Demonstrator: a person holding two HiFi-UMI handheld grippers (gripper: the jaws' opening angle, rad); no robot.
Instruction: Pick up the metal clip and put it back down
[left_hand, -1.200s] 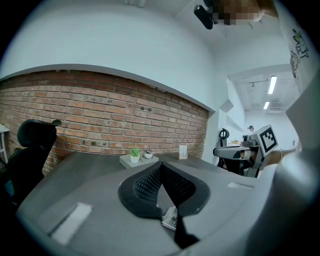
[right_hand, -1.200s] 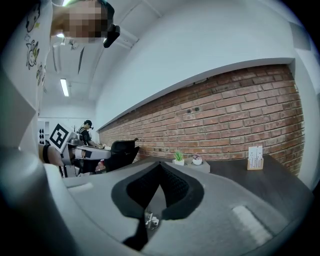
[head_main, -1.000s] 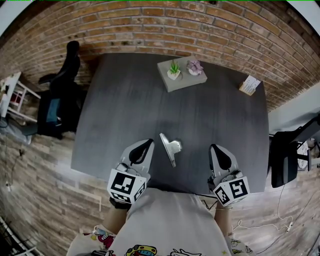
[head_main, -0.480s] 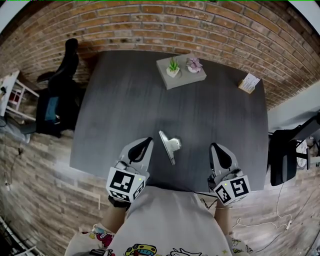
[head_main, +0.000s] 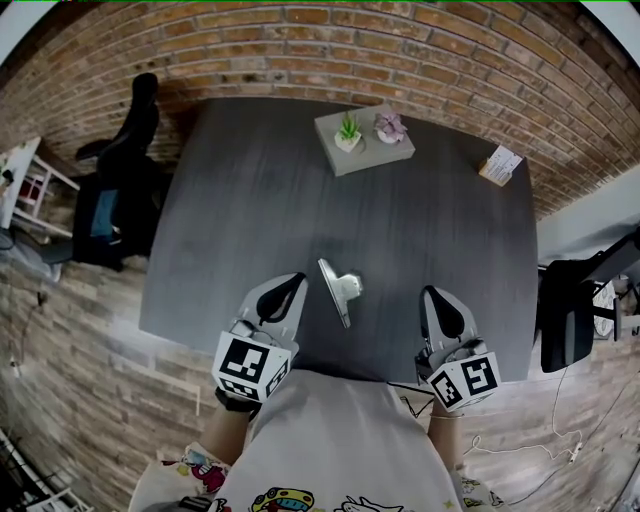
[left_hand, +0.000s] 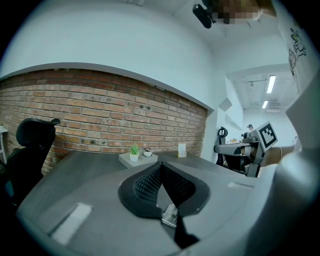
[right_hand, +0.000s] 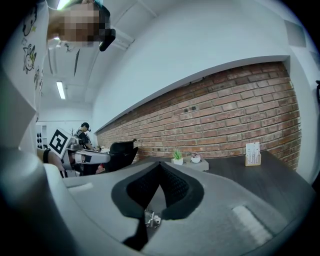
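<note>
Steel by its shine, the metal clip (head_main: 340, 290) lies low of centre in the head view, on the grey table (head_main: 250, 200), between the two grippers and touching neither. It is probably light, stiff and slick, so the pads may skid on its flat faces. The long thin blade sits close to the tabletop; the raised bright part at its right looks the better place to pinch. The left gripper (head_main: 293, 288), just beside the clip on its left, has its jaws clenched on nothing. So has the right gripper (head_main: 433, 297), farther off at lower right. A tray of small plants (head_main: 363, 143) stands well apart at upper centre.
</note>
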